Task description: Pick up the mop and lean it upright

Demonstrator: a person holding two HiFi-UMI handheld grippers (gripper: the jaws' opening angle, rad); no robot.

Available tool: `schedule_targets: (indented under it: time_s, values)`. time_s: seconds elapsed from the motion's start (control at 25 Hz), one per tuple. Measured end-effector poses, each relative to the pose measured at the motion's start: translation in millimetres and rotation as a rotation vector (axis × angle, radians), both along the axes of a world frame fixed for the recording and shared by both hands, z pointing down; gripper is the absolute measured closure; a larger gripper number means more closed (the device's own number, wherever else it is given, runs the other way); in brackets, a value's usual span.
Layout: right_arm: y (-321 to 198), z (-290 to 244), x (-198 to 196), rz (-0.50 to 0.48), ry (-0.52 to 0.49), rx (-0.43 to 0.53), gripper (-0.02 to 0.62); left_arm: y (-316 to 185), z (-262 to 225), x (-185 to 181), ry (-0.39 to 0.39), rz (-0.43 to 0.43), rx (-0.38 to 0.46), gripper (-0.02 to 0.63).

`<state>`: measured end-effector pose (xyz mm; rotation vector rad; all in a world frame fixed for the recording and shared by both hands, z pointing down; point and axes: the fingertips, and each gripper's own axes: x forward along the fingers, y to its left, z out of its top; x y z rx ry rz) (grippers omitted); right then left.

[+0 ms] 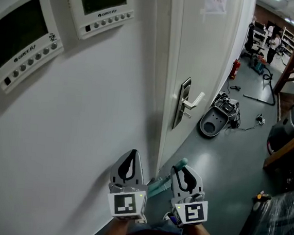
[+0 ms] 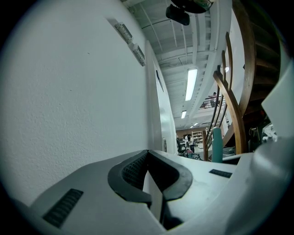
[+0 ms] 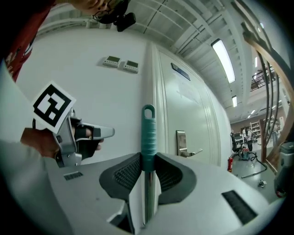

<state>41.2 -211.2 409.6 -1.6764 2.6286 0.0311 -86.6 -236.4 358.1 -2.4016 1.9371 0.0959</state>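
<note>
The mop's handle [image 3: 148,137] is a metal pole with a teal grip. It stands upright in front of the white wall and door frame. My right gripper [image 3: 148,158] is shut on it just below the teal grip, with both pads against the pole. In the head view the teal handle end [image 1: 181,163] pokes up beside the right gripper [image 1: 183,170]. The left gripper [image 1: 132,154] hangs next to it on the wall side, jaws together and holding nothing. From the left gripper [image 2: 148,152] the teal handle [image 2: 217,145] shows off to the right. The mop head is hidden.
The white wall carries two control panels [image 1: 23,31] [image 1: 101,3]. Just right of the mop is a white door with a lever handle [image 1: 189,104]. A grey bowl-shaped object [image 1: 213,122] lies on the floor by the wall. A wooden stair rail [image 1: 291,142] and plastic-wrapped goods [image 1: 277,221] are at the right.
</note>
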Motion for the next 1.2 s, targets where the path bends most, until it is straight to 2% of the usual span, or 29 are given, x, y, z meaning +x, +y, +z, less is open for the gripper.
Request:
schedule_targets:
  time_s: [0.28, 0.52, 0.88, 1.2]
  values:
    - [5.2, -42.2, 6.4, -0.012, -0.057, 0.08, 0.489, 4.1, -0.8, 2.8, 0.008, 0.01, 0.004, 0.592]
    - [5.2, -51.7, 10.0, -0.007, -0.063, 0.085, 0.489, 8.6, -8.8, 4.2, 0.021, 0.014, 0.021, 0.593]
    - [6.6, -50.8, 11.2, 0.0, -0.06, 0.082, 0.489, 16.7, -9.8, 7.4, -0.006, 0.022, 0.032, 0.594]
    - [9.1, -51.8, 15.9, 0.015, -0.064, 0.084, 0.489, 21.0, -7.2, 7.4, 0.017, 0.035, 0.026, 0.593]
